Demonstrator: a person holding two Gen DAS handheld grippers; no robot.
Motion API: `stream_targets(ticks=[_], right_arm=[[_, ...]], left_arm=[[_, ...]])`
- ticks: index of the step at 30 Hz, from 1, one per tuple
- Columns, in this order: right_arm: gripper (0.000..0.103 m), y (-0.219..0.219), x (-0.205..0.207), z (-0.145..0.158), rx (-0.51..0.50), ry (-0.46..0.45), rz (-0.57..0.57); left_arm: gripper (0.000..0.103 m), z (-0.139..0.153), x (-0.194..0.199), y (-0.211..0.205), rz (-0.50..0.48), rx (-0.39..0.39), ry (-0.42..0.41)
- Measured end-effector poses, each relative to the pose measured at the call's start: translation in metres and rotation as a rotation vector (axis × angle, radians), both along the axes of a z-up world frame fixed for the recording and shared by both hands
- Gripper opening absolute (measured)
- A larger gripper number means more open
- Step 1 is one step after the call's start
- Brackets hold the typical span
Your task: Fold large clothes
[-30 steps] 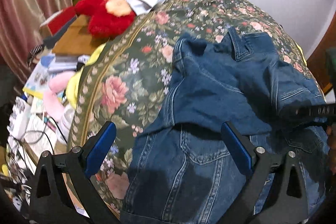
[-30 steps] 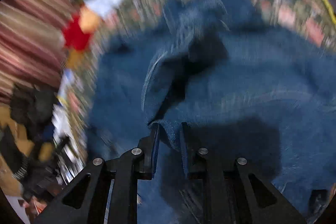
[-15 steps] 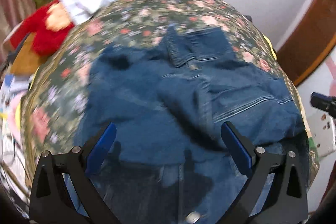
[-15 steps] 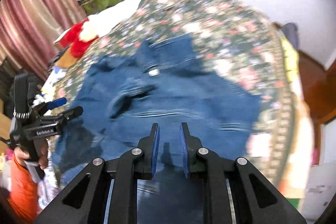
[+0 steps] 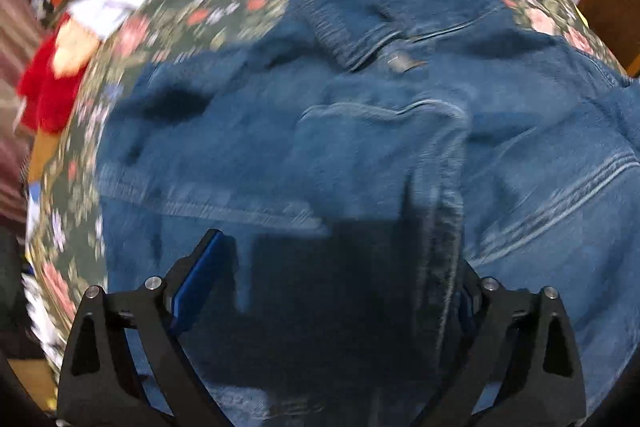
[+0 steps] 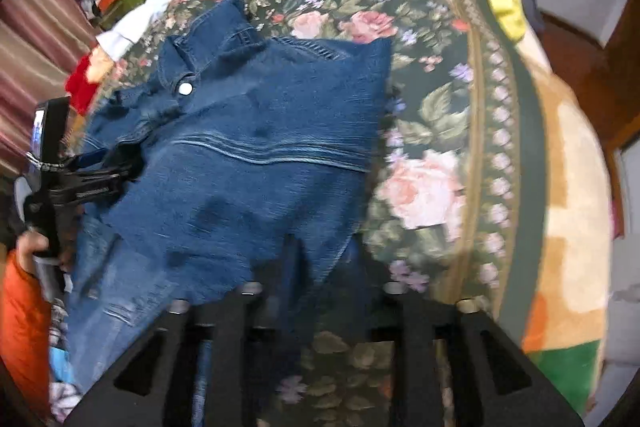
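Left claw point(image 5: 332, 275) spread over denim jacket point(image 5: 360, 155); right claw point(image 6: 320, 291) blurred, state unclear; red plush point(image 5: 44, 95) beside floral bedspread point(image 6: 432, 131).

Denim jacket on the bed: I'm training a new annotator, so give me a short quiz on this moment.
1. True or false: the left claw has its jaws spread wide above the denim jacket.
2. What does the jacket lie on? A) floral bedspread B) bare wooden floor C) white tiles
3. Fill in: the plush toy beside the bed is mostly ___.
Key: 1 true; 2 A; 3 red.
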State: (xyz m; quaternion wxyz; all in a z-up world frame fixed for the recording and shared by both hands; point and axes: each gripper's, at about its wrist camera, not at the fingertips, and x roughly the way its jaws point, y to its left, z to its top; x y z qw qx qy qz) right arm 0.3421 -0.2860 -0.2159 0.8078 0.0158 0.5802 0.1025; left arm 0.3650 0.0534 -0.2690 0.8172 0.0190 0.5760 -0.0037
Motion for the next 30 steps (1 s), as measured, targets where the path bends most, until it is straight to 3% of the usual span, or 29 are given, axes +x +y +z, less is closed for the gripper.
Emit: stream_targets(ticks=[1, 2, 3, 9, 14, 17, 20, 22, 27, 30], right_arm=[[0.074, -0.004, -0.002, 0.0, -0.065, -0.028, -0.032], [0.099, -0.007, -0.006, -0.002, -0.11, -0.057, -0.062], [0.103, -0.011, -0.008, -0.004, -0.121, -0.078, -0.077], [0.103, -0.046, 0.001, -0.02, 0.108, 0.057, -0.152], [0.103, -0.04, -0.005, -0.018, 0.088, 0.042, -0.158], [0.103, -0.038, -0.006, -0.016, 0.079, 0.04, -0.168], [0.103, -0.04, -0.006, -0.016, 0.107, 0.055, -0.194], [0.103, -0.041, -0.009, -0.013, 0.13, 0.06, -0.2], [0.103, -0.037, -0.015, -0.001, 0.131, 0.041, -0.181], [0.103, -0.033, -0.014, 0.007, 0.134, 0.03, -0.177]], left_arm=[[0.097, 0.0, -0.006, 0.01, 0.018, -0.03, 0.002], [0.097, -0.001, -0.013, 0.022, 0.042, -0.076, 0.009], [0.097, -0.002, -0.018, 0.03, 0.06, -0.112, 0.016], [0.097, -0.006, -0.042, 0.055, 0.112, -0.178, 0.0], [0.096, -0.004, -0.034, 0.039, 0.096, -0.202, -0.017], [0.09, -0.001, -0.017, 0.026, 0.099, -0.164, -0.038], [0.05, -0.006, -0.001, 0.031, 0.15, -0.106, -0.031], [0.012, 0.003, 0.003, 0.033, 0.166, -0.072, -0.057], [0.012, 0.065, -0.01, 0.035, 0.073, -0.03, -0.268], [0.015, 0.089, -0.014, 0.046, 0.076, -0.023, -0.351]])
